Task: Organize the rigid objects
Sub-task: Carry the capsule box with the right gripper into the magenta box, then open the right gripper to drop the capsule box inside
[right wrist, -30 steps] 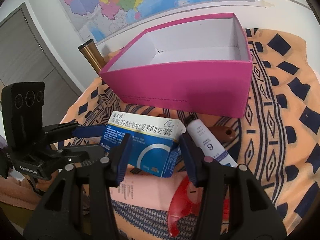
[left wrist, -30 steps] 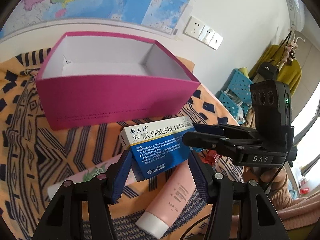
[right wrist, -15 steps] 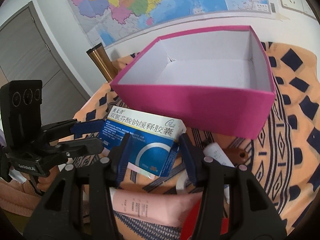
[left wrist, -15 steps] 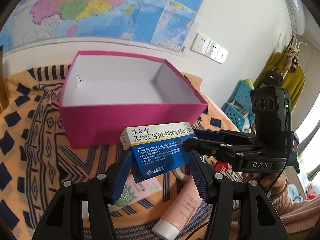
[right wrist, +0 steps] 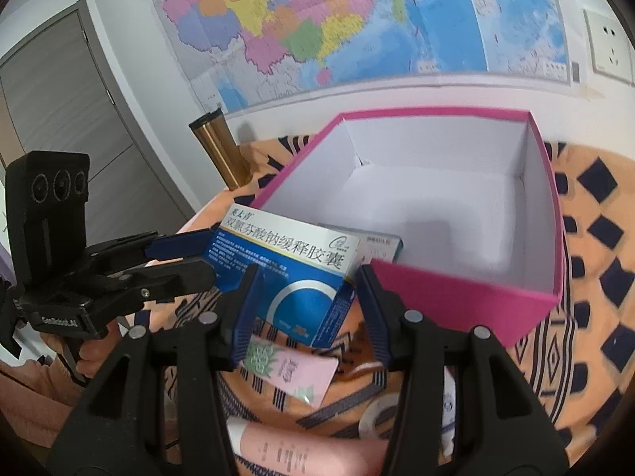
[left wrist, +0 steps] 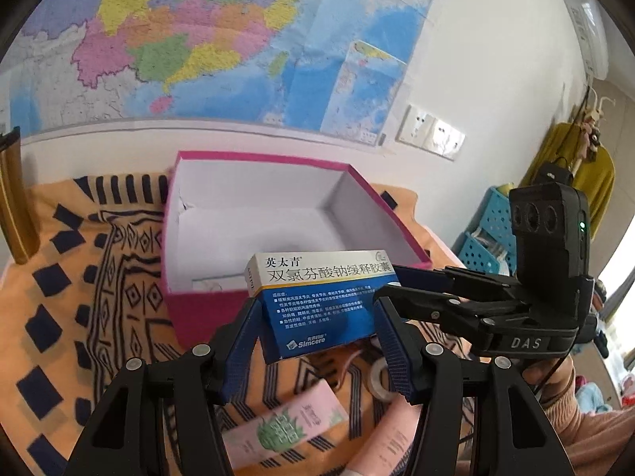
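Observation:
A blue and white medicine box (left wrist: 321, 301) (right wrist: 285, 269) hangs in the air, just in front of the near wall of an open pink box (left wrist: 198, 317) (right wrist: 456, 297). My left gripper (left wrist: 317, 329) (right wrist: 212, 256) is shut on its long sides. My right gripper (right wrist: 307, 305) (left wrist: 387, 285) is shut on the same box from the other end. The pink box is white inside and holds a small teal and white carton (right wrist: 381, 246) in its near corner.
The boxes are over an orange patterned cloth (left wrist: 79, 277). Below the grippers lie a pale pink carton with a green plant print (left wrist: 285, 424), a pink tube (right wrist: 309, 452) and a tape roll (right wrist: 377, 416). A gold cylinder (right wrist: 218, 150) leans against the wall with the map.
Both grippers have risen with the medicine box between them and moved towards the pink box. The inside of the pink box now shows more from above.

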